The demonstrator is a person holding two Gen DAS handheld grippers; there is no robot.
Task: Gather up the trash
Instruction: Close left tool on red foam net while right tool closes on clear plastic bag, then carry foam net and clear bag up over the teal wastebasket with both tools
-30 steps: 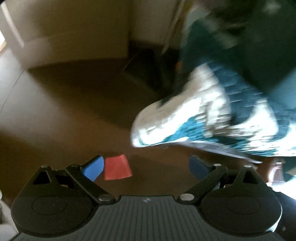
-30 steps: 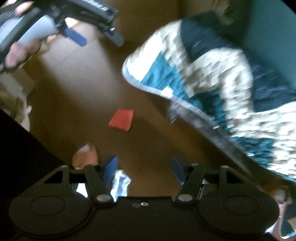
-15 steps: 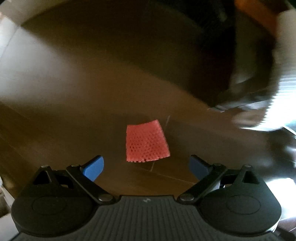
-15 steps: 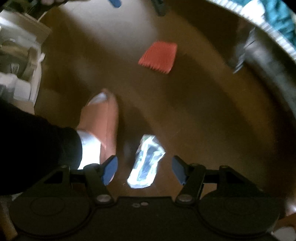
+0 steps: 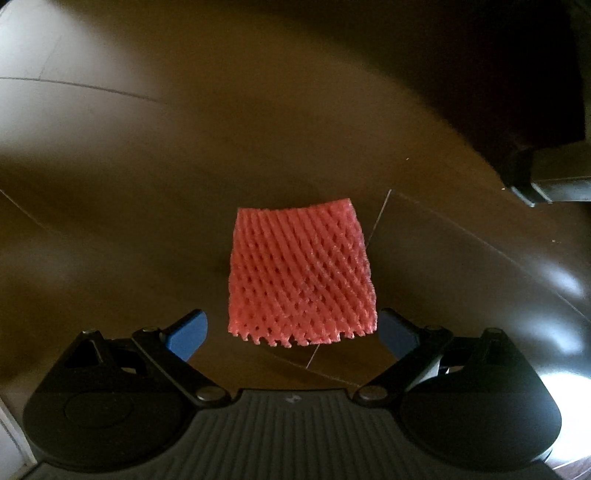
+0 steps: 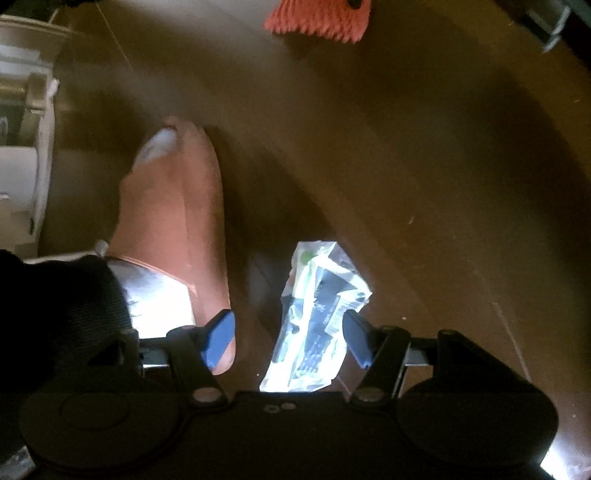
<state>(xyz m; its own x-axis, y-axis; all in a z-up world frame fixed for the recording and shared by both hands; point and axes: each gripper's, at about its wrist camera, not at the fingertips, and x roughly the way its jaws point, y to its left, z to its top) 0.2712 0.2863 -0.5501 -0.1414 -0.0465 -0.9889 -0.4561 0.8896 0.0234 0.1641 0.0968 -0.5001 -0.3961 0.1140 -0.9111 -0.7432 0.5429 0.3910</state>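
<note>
A red foam fruit net [image 5: 301, 275] lies flat on the dark brown floor. My left gripper [image 5: 291, 330] hangs straight above it, open, with the net's near edge between the blue fingertips and untouched. A clear plastic wrapper [image 6: 317, 317] with dark print lies on the floor under my right gripper [image 6: 290, 338], which is open, its blue fingertips apart on either side of the wrapper. The red net [image 6: 317, 20] also shows at the top edge of the right wrist view.
A person's foot in an orange slipper [image 6: 177, 229] stands just left of the wrapper, close to my right gripper's left finger. A pale cabinet or box [image 6: 22, 122] stands at the far left. A dark furniture base [image 5: 550, 181] sits at the right.
Both grippers have dropped toward the floor. The red net has grown large between my left fingers, and the wrapper has come up between my right fingers. The patterned blanket has left both views.
</note>
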